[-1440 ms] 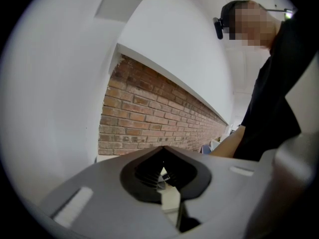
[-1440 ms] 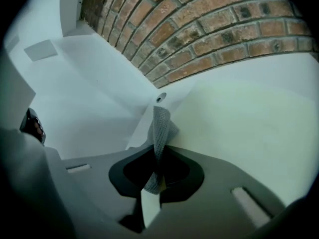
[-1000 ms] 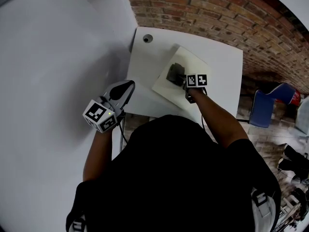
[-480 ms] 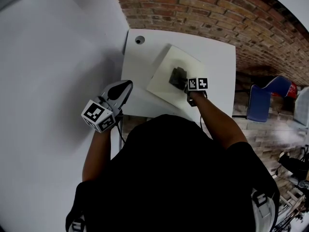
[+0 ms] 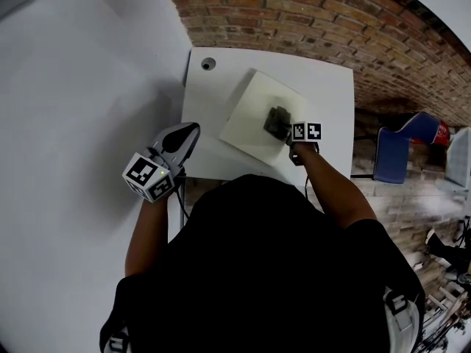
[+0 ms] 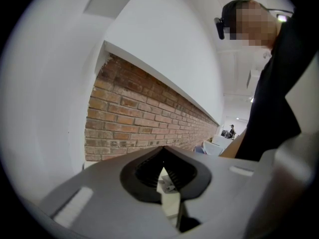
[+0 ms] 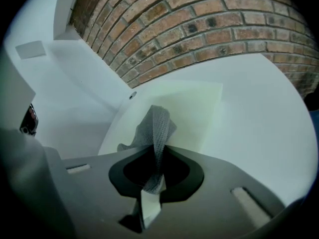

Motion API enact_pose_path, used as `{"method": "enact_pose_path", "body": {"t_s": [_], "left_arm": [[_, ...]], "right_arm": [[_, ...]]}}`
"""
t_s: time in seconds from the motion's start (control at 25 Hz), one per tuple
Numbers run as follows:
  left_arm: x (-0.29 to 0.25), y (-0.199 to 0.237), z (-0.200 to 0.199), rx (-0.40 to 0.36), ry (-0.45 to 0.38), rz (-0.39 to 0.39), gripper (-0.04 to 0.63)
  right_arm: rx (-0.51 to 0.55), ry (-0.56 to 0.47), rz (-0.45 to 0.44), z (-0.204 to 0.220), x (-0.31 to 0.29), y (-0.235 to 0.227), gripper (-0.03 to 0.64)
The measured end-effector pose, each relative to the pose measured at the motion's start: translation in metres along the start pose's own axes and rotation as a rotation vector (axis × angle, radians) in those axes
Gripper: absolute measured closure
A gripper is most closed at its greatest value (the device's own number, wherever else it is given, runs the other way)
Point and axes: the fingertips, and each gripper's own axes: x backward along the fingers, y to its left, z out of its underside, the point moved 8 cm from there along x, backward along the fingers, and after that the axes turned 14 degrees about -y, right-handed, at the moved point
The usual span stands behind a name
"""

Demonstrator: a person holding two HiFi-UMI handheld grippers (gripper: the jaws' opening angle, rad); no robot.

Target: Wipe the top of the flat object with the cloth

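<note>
Since a second ago the cloth (image 5: 277,122) has been sliding toward the right edge of the flat object (image 5: 246,112). It is now lying bunched there, near the middle of the table (image 5: 331,87). Only the right gripper view is showing its mesh weave, which the right gripper (image 7: 155,176) is pinching. Only the head view is showing the whole left gripper (image 5: 191,132), jaws pressed together and empty, hovering at the table's near left corner.
</note>
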Motion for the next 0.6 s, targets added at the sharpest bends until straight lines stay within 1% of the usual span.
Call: {"method": "enact_pose_path", "body": {"t_s": [0.28, 0.48, 0.6], "left_arm": [[0.0, 0.002, -0.002, 0.006, -0.003, -0.002, 0.594], [-0.003, 0.002, -0.005, 0.002, -0.003, 0.006, 0.594], [-0.003, 0.004, -0.005, 0.0, -0.003, 0.007, 0.594]], "right_arm": [[-0.027, -0.012, 0.03, 0.002, 0.014, -0.014, 0.595], [0.014, -0.009, 0.049, 0.003, 0.022, -0.021, 0.595], [0.018, -0.014, 0.054, 0.004, 0.024, -0.023, 0.595]]}}
